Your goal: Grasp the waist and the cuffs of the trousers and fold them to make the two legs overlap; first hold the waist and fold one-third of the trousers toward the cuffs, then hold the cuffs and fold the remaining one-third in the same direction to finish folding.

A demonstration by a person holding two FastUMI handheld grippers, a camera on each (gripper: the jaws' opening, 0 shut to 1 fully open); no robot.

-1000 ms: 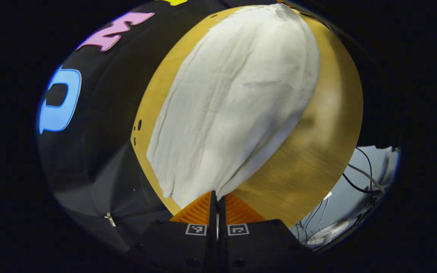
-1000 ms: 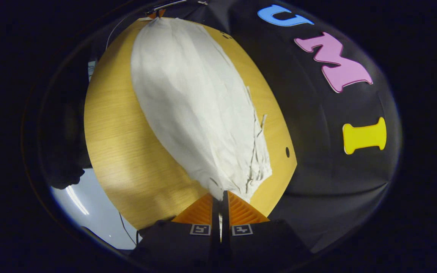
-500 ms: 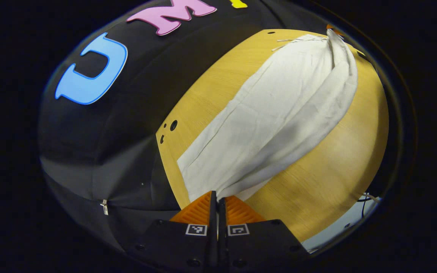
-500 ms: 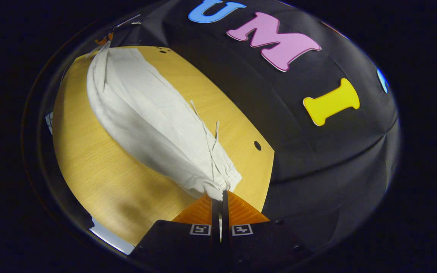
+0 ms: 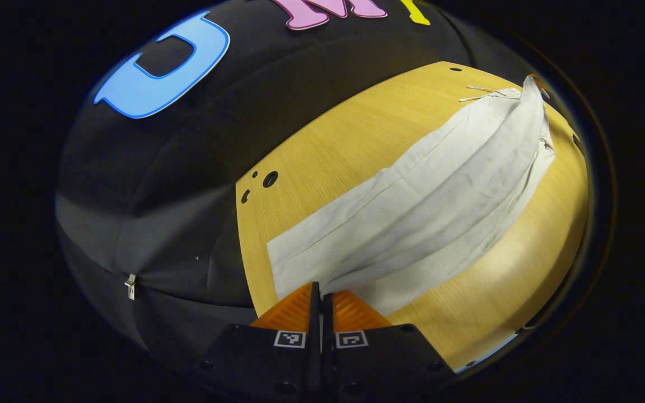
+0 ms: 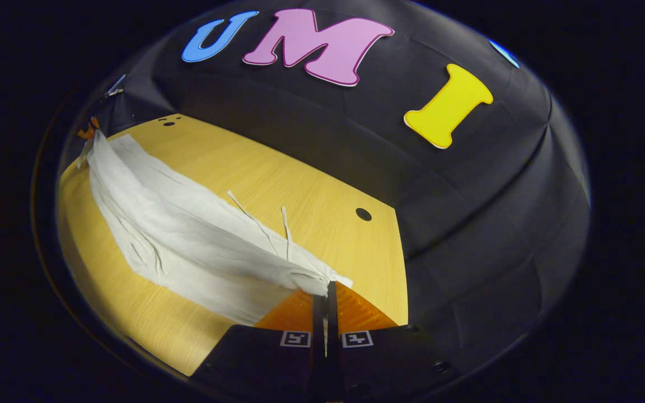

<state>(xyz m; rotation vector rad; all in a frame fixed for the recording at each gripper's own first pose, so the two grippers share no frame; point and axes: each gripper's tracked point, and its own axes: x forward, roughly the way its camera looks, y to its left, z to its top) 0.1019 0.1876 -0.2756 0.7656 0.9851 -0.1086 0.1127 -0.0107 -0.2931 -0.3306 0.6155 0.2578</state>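
Two tools grip the white trousers (image 5: 429, 207) at opposite ends. The left tool (image 5: 320, 296) is closed tight on the cuffs, cloth pinched between both fingers at 6 o'clock in the left gripper view. The right tool (image 6: 328, 295) is likewise clamped on the waist, its drawstrings (image 6: 277, 226) trailing toward 12 o'clock in the right gripper view. The trousers lie lengthwise on the wooden desk (image 5: 328, 151), legs overlapped, stretching toward 2 o'clock in the left gripper view and toward 10 o'clock in the right.
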